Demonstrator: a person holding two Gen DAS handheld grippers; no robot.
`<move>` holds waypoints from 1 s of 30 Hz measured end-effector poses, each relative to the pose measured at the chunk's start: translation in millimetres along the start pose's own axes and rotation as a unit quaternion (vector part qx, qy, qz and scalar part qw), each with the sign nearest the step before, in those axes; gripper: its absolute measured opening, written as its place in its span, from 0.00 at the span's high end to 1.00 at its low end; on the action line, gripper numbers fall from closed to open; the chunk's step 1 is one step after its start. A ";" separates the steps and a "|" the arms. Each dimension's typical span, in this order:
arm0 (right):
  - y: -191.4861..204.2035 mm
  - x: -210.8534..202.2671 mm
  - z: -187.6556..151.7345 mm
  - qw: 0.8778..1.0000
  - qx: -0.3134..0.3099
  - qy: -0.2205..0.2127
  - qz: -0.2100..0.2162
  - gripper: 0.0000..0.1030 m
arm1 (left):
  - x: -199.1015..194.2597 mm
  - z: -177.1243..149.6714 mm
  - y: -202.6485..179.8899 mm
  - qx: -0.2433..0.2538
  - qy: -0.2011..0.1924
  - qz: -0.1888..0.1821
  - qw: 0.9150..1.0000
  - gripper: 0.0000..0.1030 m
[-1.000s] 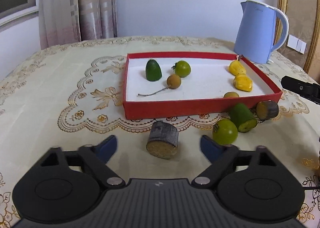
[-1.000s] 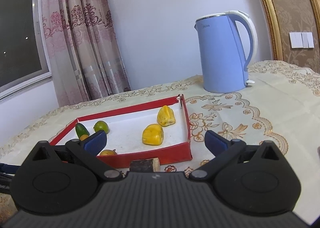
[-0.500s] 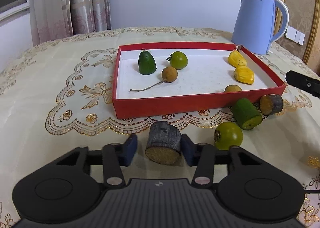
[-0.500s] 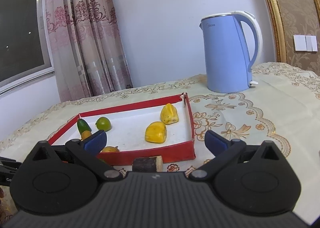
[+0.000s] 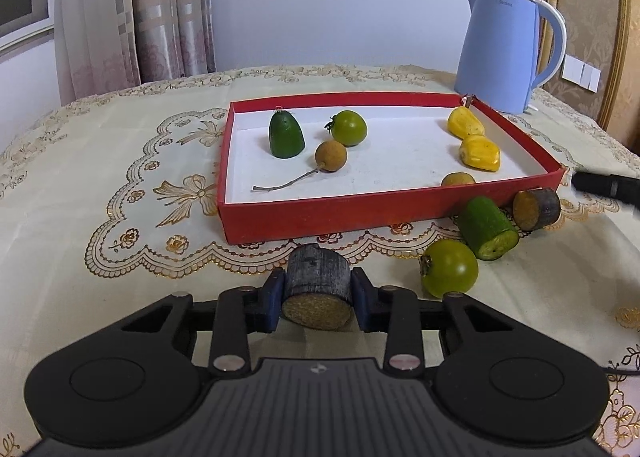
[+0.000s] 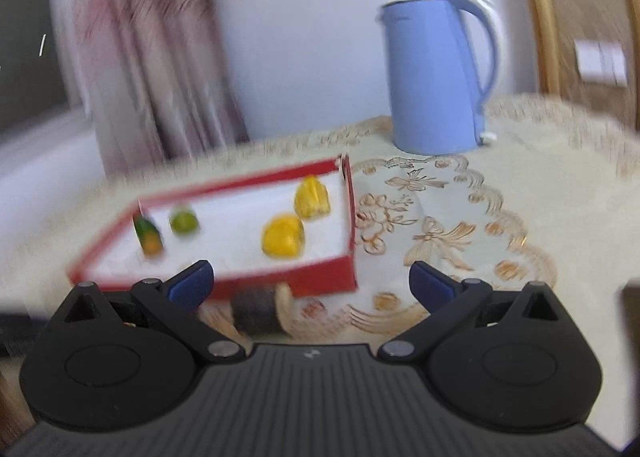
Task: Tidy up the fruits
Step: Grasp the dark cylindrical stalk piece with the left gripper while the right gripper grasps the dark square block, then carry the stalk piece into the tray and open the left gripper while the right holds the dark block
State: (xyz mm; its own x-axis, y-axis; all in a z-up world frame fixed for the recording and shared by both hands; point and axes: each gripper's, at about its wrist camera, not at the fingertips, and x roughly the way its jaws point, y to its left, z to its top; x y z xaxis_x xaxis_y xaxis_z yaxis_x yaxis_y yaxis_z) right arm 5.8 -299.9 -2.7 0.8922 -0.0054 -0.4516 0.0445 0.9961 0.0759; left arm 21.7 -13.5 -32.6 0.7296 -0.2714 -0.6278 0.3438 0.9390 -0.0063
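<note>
Blurred red tray [image 6: 280, 281], blue kettle [image 6: 434, 77]

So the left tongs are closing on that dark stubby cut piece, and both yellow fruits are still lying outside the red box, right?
Not quite. The left tongs are closing on the dark cut piece, pads against its sides, but both yellow fruits lie inside the red box, at its right end. The left wrist view shows it.

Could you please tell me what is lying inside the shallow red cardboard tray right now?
Inside the red cardboard tray: a dark green cone-shaped piece, a green tomato, a stemmed brown longan, two yellow pieces. A second brown fruit is half hidden behind the front wall.
</note>
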 end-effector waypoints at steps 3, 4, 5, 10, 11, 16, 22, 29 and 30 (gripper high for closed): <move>15.5 0.1 0.4 0.999 -0.052 0.007 0.005 0.04 | 0.8 -0.3 -0.9 0.004 0.000 -0.001 1.000 0.67; 18.5 2.2 1.6 0.998 -0.059 0.012 0.011 0.06 | 0.7 -0.4 -1.4 0.005 -0.001 0.000 1.000 0.67; 21.6 5.1 2.8 0.998 -0.065 0.017 0.014 0.12 | 0.5 -0.7 -1.6 0.006 -0.001 0.000 1.000 0.67; 39.6 16.0 1.8 0.995 -0.099 0.034 0.003 0.28 | -0.1 -1.4 -0.6 0.005 -0.004 -0.003 1.000 0.67; 42.6 17.4 1.4 0.994 -0.099 0.039 0.004 0.32 | -0.1 -1.5 -0.6 0.005 -0.004 -0.003 1.000 0.67; 51.0 28.8 -3.6 0.993 -0.100 0.062 -0.012 0.59 | 0.1 -1.8 -1.1 0.008 -0.004 -0.002 1.000 0.67; 50.3 35.7 -2.9 0.994 -0.081 0.072 -0.019 0.61 | 0.2 -1.4 -0.4 0.005 -0.004 -0.005 1.000 0.67; 52.7 40.5 -4.1 0.994 -0.071 0.075 -0.018 0.68 | 0.7 -1.7 -0.4 0.008 -0.005 -0.003 1.000 0.67; 51.3 39.4 -4.3 0.995 -0.066 0.073 -0.016 0.69 | 0.6 -1.3 -0.7 0.006 -0.005 -0.003 1.000 0.67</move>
State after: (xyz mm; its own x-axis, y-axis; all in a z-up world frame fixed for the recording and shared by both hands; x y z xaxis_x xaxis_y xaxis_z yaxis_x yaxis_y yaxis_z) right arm 41.3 -248.6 -20.4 0.8158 -0.0343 -0.5773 0.0037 0.9985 -0.0540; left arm 21.1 -14.1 -34.0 0.7335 -0.2782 -0.6201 0.3550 0.9349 0.0006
